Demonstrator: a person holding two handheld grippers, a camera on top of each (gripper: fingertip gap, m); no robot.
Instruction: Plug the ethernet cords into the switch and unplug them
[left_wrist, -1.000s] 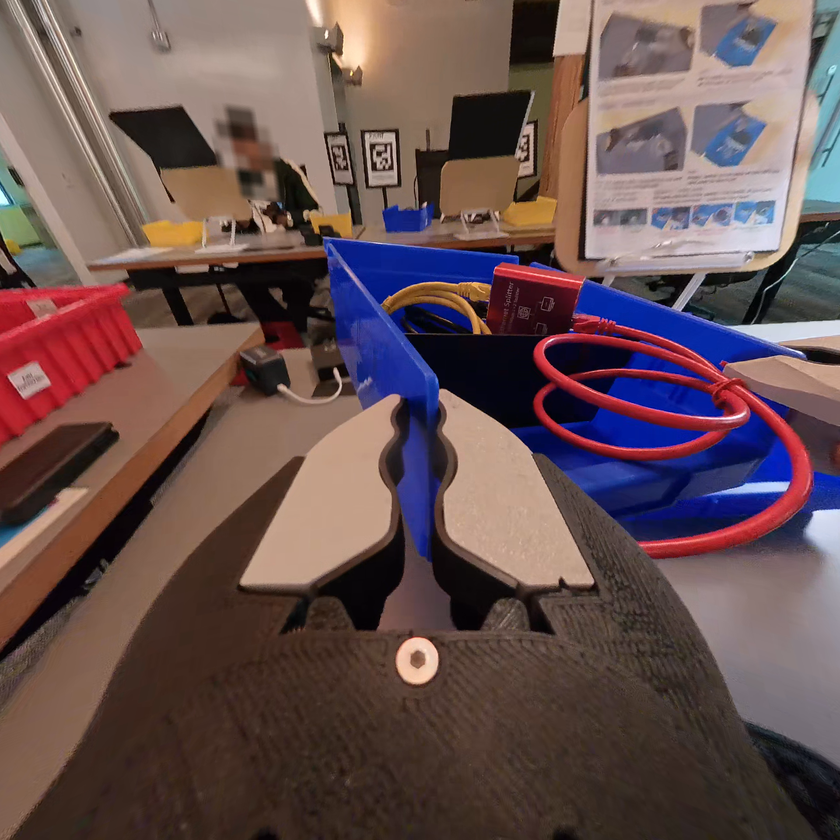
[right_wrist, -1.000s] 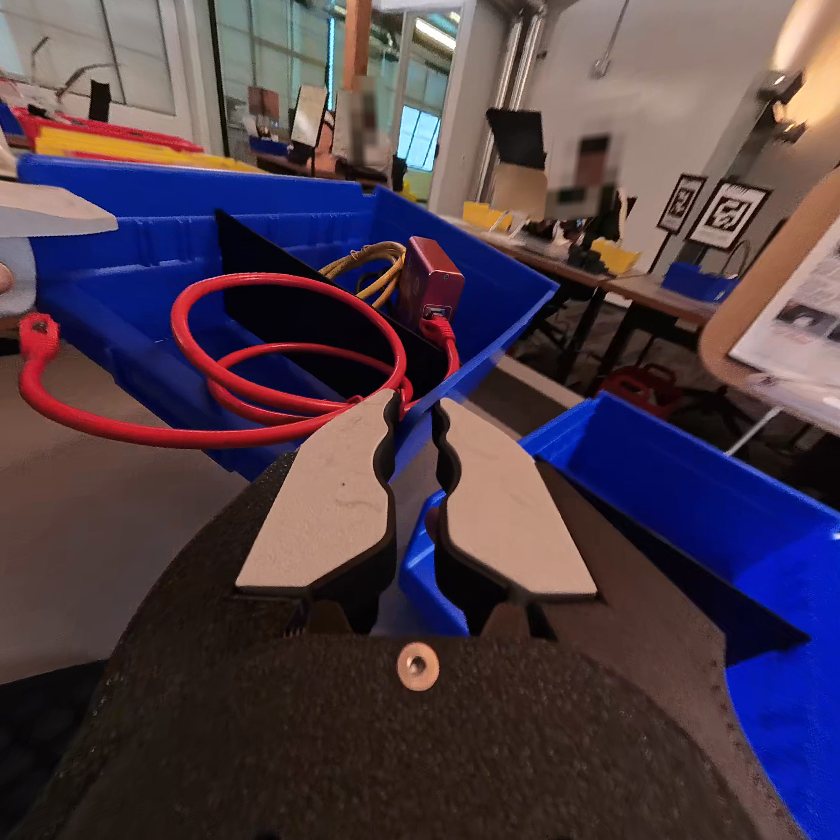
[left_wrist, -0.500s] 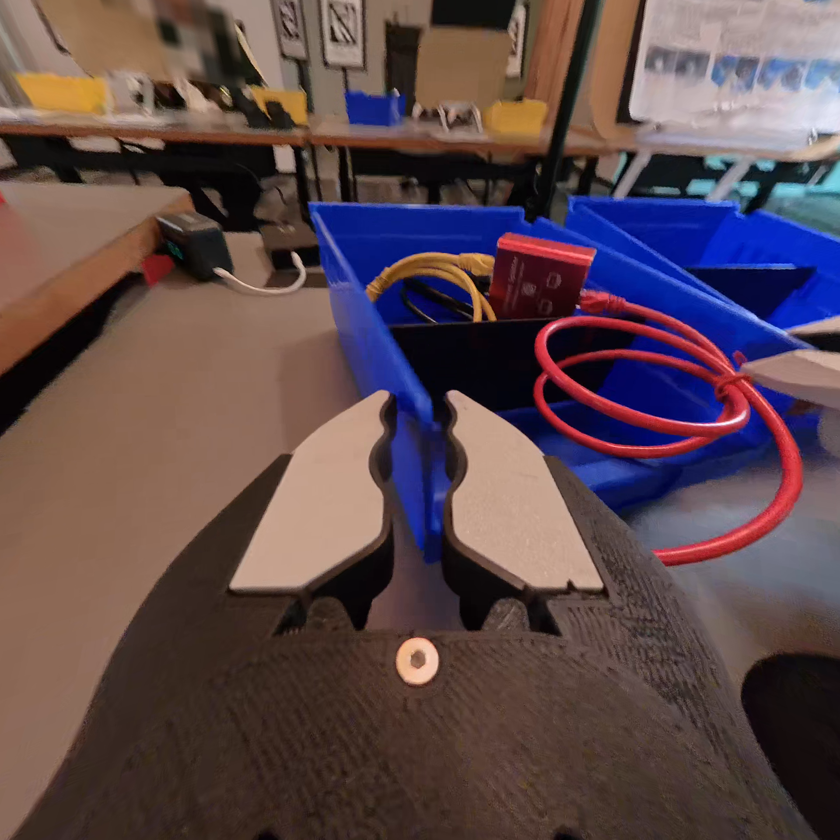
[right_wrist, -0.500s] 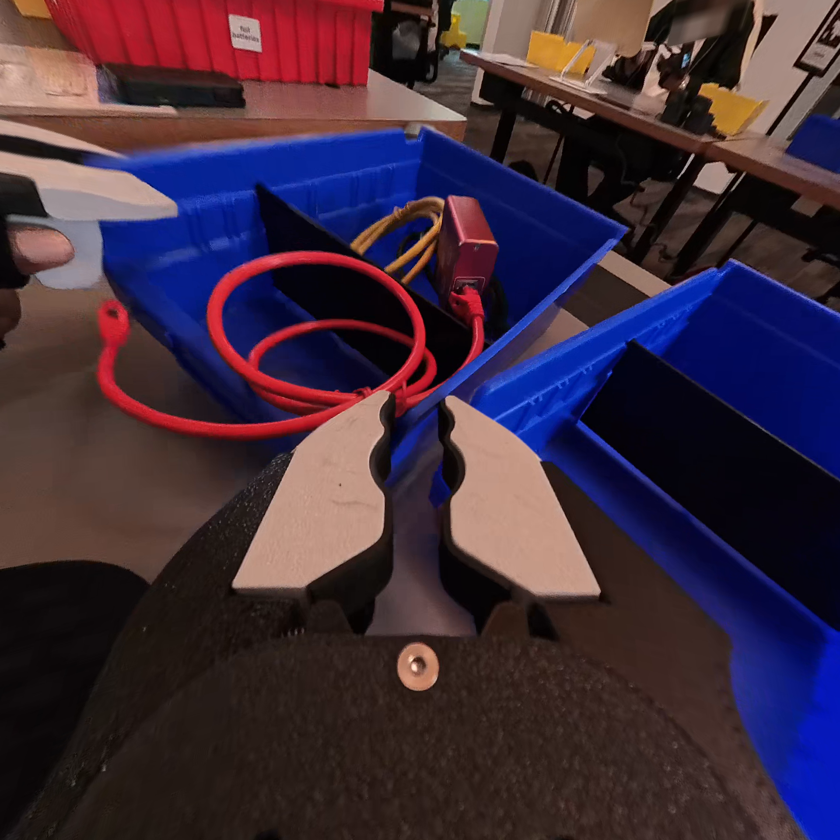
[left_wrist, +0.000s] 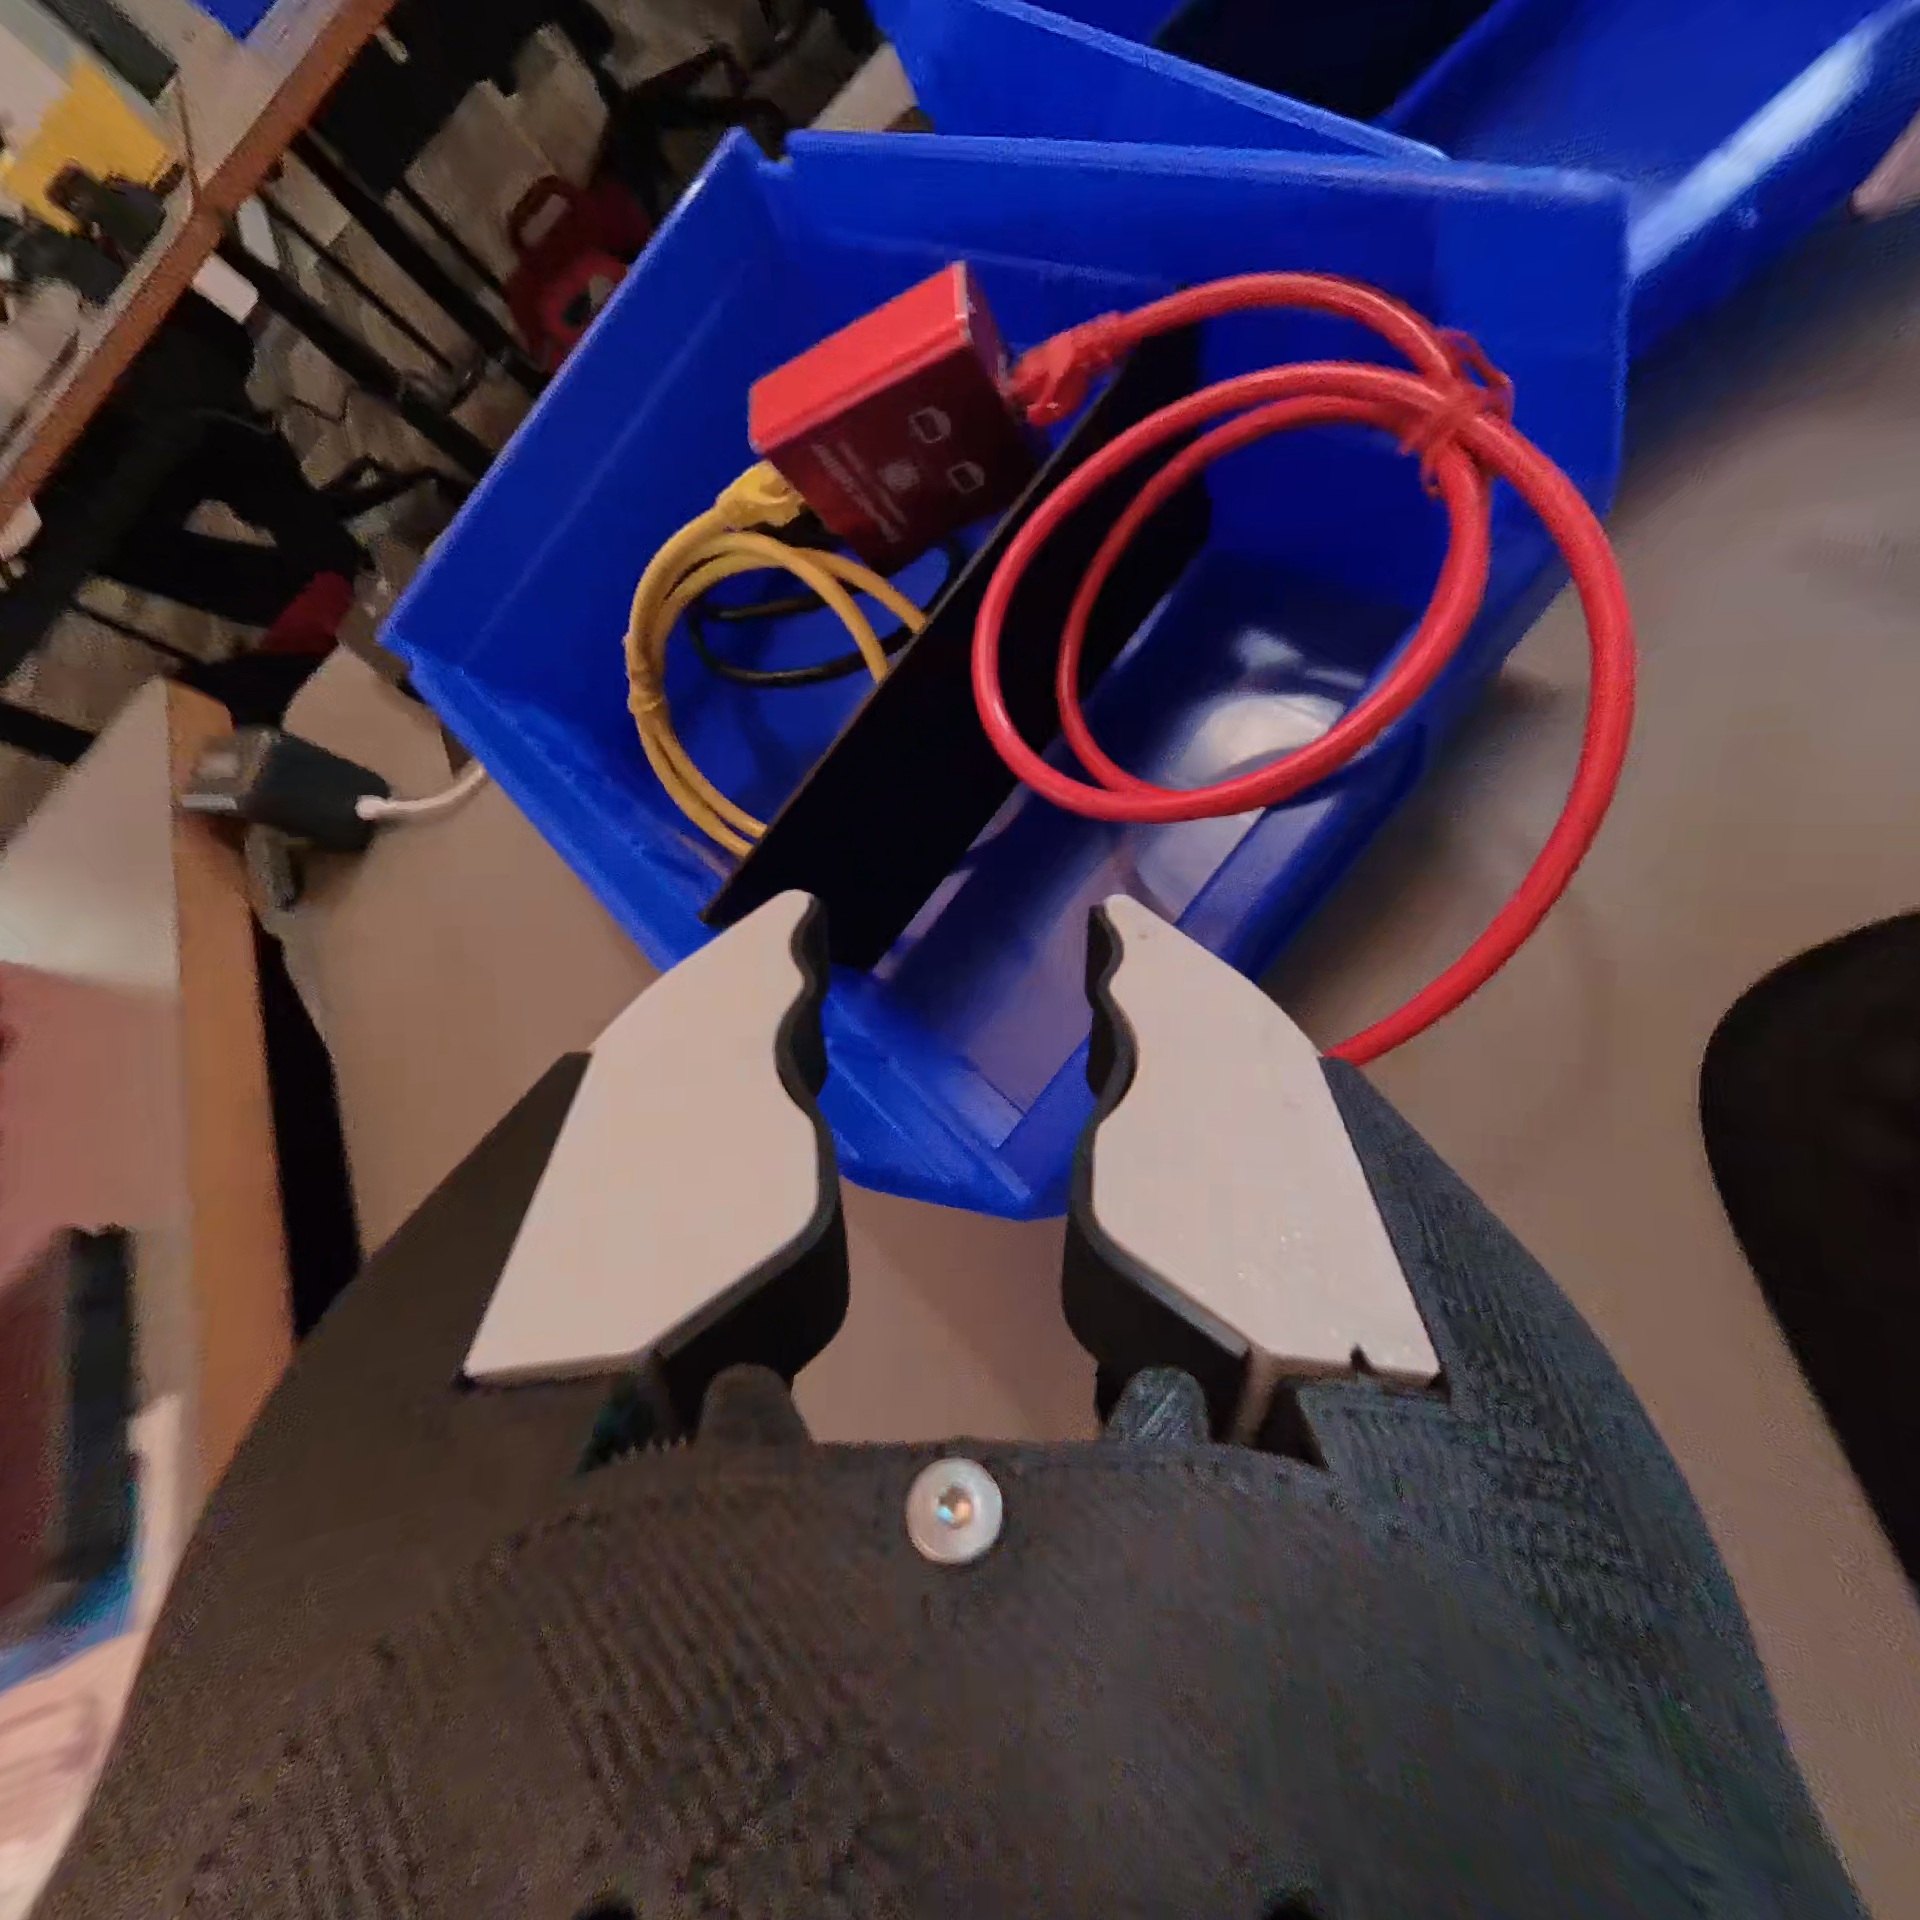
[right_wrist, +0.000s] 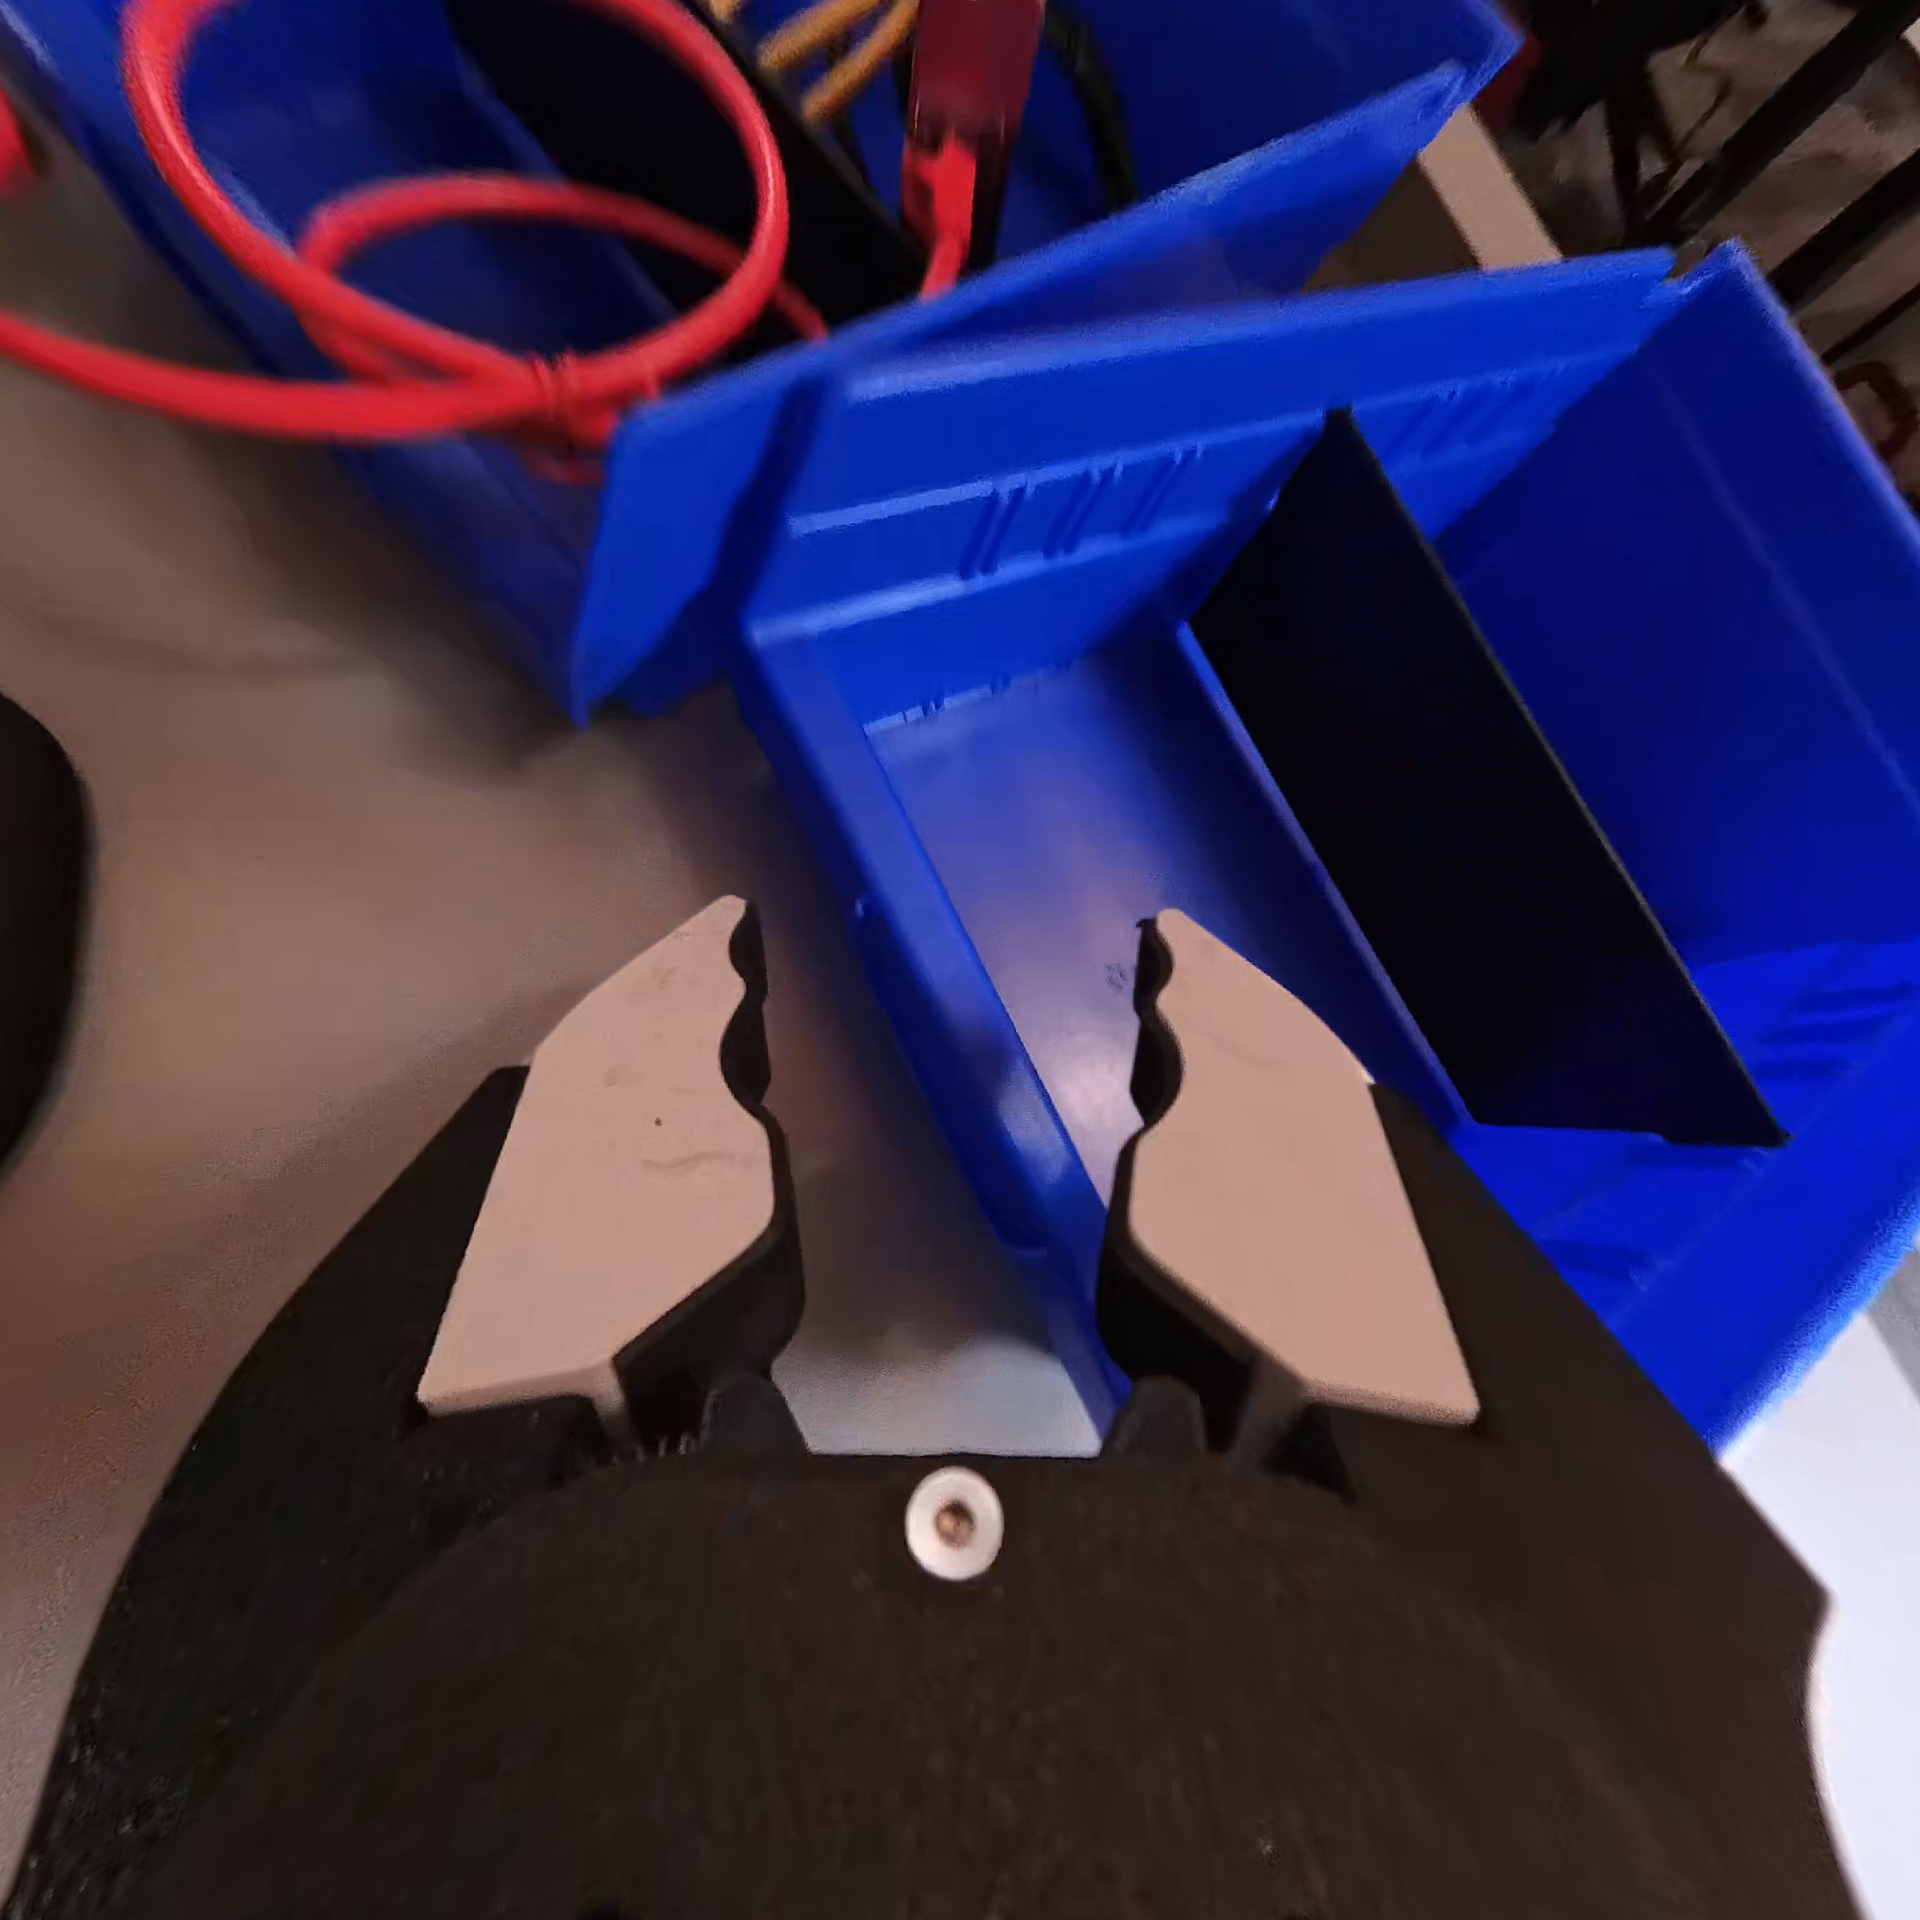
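A: Switch, the small red box, sits in the far compartment of the left bin, upper middle of the left wrist frame, leaning against the black divider.

B: And the cords?

A: Yellow cord is coiled beside the switch, its plug at the switch's lower left edge. Red cord has one plug at the switch's right side, and its loops hang over the divider and the bin's right wall onto the table. I can't tell whether either plug is fully seated.

B: What has changed in the last second?

A: Both grippers were clamped on bin walls, one bin each. Now the left gripper has spread its jaws well apart and holds nothing; the bin's near corner shows between its fingers without touching them. The right gripper has done the same: wide apart, empty, with the wall of the second bin running up between its fingers. Both cameras have also tipped to look down into the bins.

B: So what does that mean?

A: I'd judge the bin positioning is finished and both grippers are free for the cords. The second bin, right half of the right wrist frame, holds only a divider. Next likely calls for reaching to the switch or the red plug.
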